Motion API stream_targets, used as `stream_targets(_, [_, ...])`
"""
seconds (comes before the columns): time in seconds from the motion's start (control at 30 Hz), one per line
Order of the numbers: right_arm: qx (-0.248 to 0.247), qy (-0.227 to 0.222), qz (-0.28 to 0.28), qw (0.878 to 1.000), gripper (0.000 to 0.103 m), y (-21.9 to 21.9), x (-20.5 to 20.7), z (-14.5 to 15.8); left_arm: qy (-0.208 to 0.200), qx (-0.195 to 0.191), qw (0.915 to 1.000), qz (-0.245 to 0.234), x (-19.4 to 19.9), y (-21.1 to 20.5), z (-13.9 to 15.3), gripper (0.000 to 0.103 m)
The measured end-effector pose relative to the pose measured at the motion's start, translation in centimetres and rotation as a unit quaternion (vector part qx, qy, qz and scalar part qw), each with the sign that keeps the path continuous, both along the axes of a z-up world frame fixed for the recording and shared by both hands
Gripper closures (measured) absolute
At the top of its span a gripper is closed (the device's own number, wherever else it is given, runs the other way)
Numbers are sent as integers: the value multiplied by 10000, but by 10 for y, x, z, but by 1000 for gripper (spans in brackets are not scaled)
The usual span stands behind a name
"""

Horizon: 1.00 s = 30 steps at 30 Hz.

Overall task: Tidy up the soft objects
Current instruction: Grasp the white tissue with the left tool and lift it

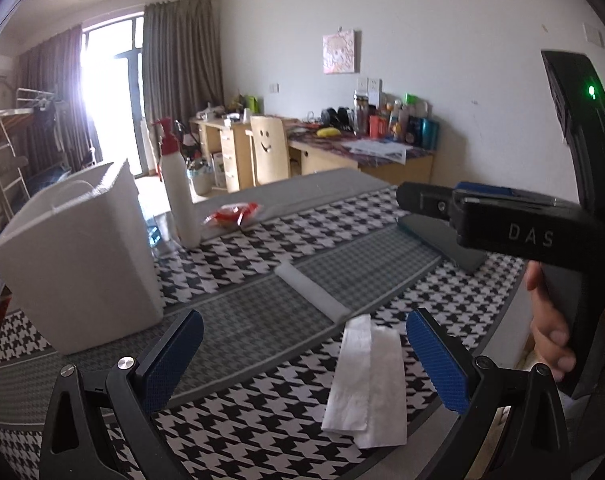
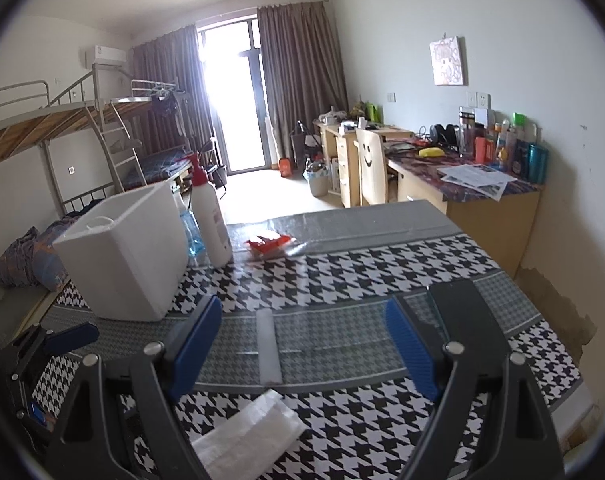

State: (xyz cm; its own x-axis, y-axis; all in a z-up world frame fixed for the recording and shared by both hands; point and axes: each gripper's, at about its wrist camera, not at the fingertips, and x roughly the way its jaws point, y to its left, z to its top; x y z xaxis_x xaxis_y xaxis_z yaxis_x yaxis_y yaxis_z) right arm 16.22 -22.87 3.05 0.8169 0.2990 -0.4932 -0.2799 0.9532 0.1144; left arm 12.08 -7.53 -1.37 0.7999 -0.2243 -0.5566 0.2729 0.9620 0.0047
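A folded white tissue (image 1: pixel 366 384) lies flat on the houndstooth tablecloth (image 1: pixel 262 432), just ahead of my left gripper (image 1: pixel 307 362). That gripper is open, its blue pads wide apart and holding nothing. Past the tissue rests a white foam strip (image 1: pixel 312 294). My right gripper (image 2: pixel 302 350) is also open and holds nothing. The foam strip (image 2: pixel 269 346) shows between its fingers, down on the table. The tissue (image 2: pixel 246 436) sits nearer and lower left. An open white foam box (image 2: pixel 130 256) stands at the left, also visible in the left wrist view (image 1: pixel 78 264).
A white spray bottle with a red top (image 2: pixel 210 220) and a clear blue bottle (image 2: pixel 192 232) stand behind the box. A red packet (image 2: pixel 268 244) lies mid-table. A dark flat phone-like slab (image 2: pixel 462 320) lies on the right. A hand (image 1: pixel 550 332) grips the other tool.
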Motion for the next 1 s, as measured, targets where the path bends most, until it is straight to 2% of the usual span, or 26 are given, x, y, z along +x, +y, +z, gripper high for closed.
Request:
stream_targets(0.5, [-123, 339, 45, 9993, 16, -10, 6, -24, 894, 224, 9950, -380, 17, -27, -45, 1])
stream_targets(0.7, [-132, 480, -1, 9988, 16, -15, 10, -33, 1212, 301, 9915, -353, 24, -32, -62, 7])
stream_targets(0.83, [-129, 564, 12, 9983, 16, -17, 12, -38, 1249, 342, 9907, -412, 23, -38, -68, 8])
stream_targets(1.0, [-94, 654, 12, 9978, 16, -18, 15, -44, 1382, 473, 9880, -500, 24, -46, -76, 20])
